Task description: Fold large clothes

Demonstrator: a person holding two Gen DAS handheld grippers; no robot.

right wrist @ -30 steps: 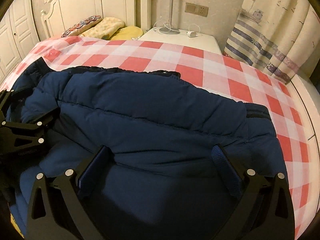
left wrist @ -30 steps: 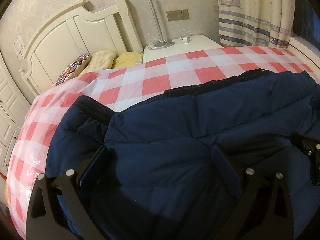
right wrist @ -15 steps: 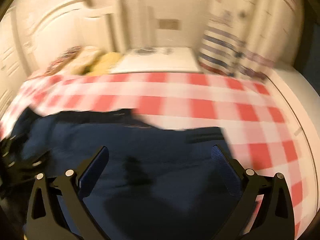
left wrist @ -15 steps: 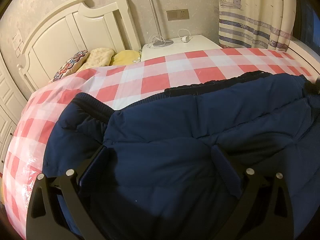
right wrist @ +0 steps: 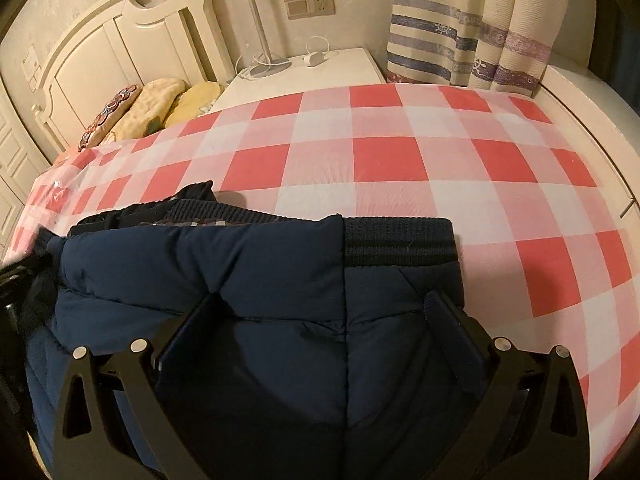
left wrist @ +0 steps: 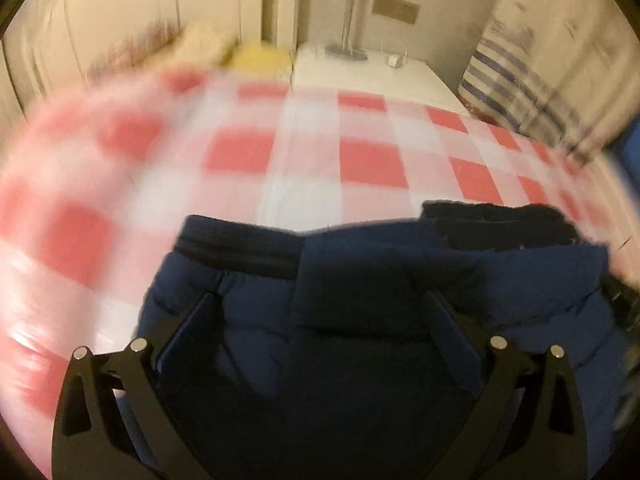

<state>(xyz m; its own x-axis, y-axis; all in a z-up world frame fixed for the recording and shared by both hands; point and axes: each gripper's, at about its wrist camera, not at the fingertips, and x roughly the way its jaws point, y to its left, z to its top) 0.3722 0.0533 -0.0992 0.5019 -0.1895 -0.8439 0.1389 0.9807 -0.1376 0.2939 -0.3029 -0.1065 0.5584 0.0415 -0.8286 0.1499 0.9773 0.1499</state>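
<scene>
Plainly, the navy padded jacket (right wrist: 248, 280) lies folded on the bed, over the red-and-white checked bedspread (right wrist: 392, 160), near the edge closest to the cameras. Its quilted fabric is doubled over itself, and a ribbed dark cuff or hem band (right wrist: 400, 236) lies along its far edge in the right wrist view; the same jacket (left wrist: 380, 280) fills the lower half of the left wrist view, with a ribbed band (left wrist: 240, 248) at its far left edge.

Over the jacket hangs the right hand-held gripper (right wrist: 320, 312), its two fingers spread wide apart with nothing pinched between them, both tips against or just above the quilted cloth. In the left wrist view, the left hand-held gripper (left wrist: 320, 312) is likewise spread wide over the fabric; that view is smeared by motion, so whether its tips touch the cloth cannot be told.

Beyond the bedspread, pillows (right wrist: 160, 108) lean by the cream headboard (right wrist: 120, 48). Beside the bed stands a white nightstand (right wrist: 320, 72) carrying a lamp base (right wrist: 268, 66) and a white charger with cable (right wrist: 316, 56). On the wall above is a socket plate (right wrist: 310, 5), and a striped curtain (right wrist: 472, 32) hangs to the right.
</scene>
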